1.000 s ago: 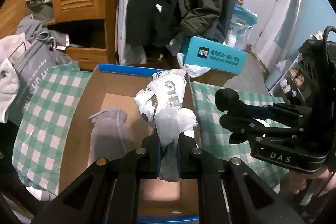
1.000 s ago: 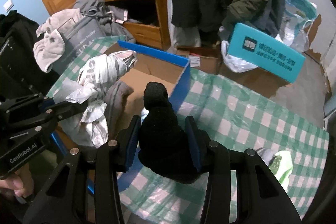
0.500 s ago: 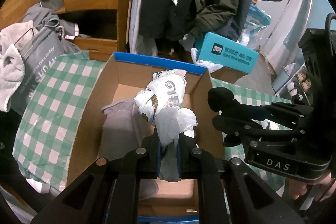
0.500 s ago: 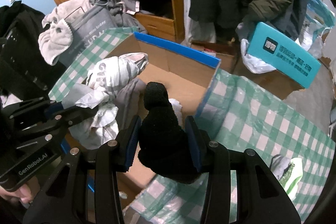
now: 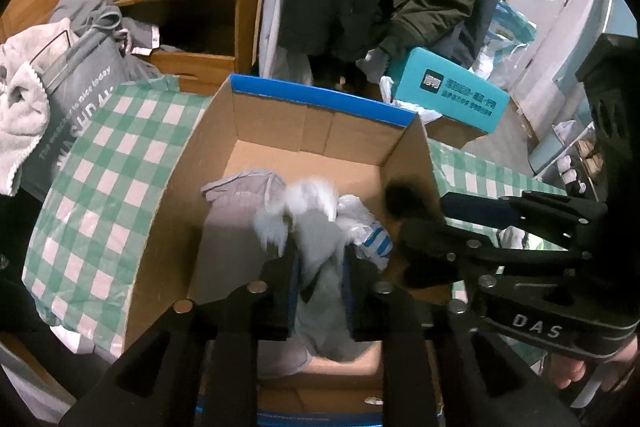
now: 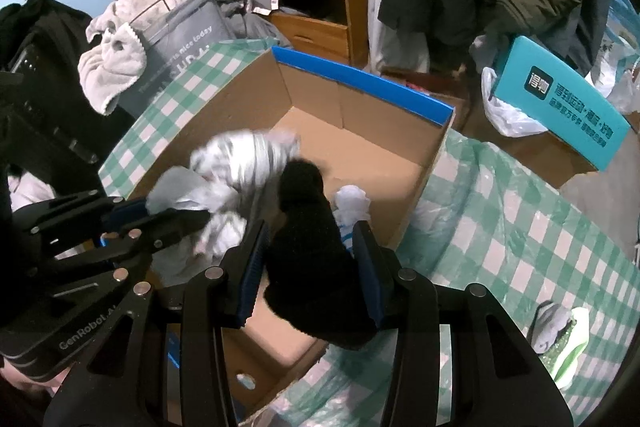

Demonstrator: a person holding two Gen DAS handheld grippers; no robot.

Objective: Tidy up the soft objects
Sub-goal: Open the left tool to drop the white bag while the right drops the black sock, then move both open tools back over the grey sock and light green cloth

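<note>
Soft items over the box: snag and drop risks

Cardboard box with blue rim (image 5: pixel 320 99) sits on the green-and-white checked cloth (image 5: pixel 100 163) on the table; both loads hang over its open top.

- Grey folded garment (image 5: pixel 236 227) already lies on the box floor, left side. Dropping onto it is fine; piling everything on one side probably won't settle flat.
- Left gripper (image 5: pixel 320 267) is clenched on the white-and-grey crumpled cloth bundle (image 5: pixel 316 211), motion-blurred, low inside the box. Loose tails could catch on a finger at release and drag back out.
- Right gripper (image 6: pixel 312 251) is clamped on the black knitted soft item (image 6: pixel 308 223), near the box's right wall (image 6: pixel 424 187). The two grippers are close; collision likely if either swings inward.
- White sock with blue stripes (image 6: pixel 352 203) lies in the box just under the black item. A low release may pinch it.
- Release near the right wall risks the black item spilling onto the cloth.
</note>
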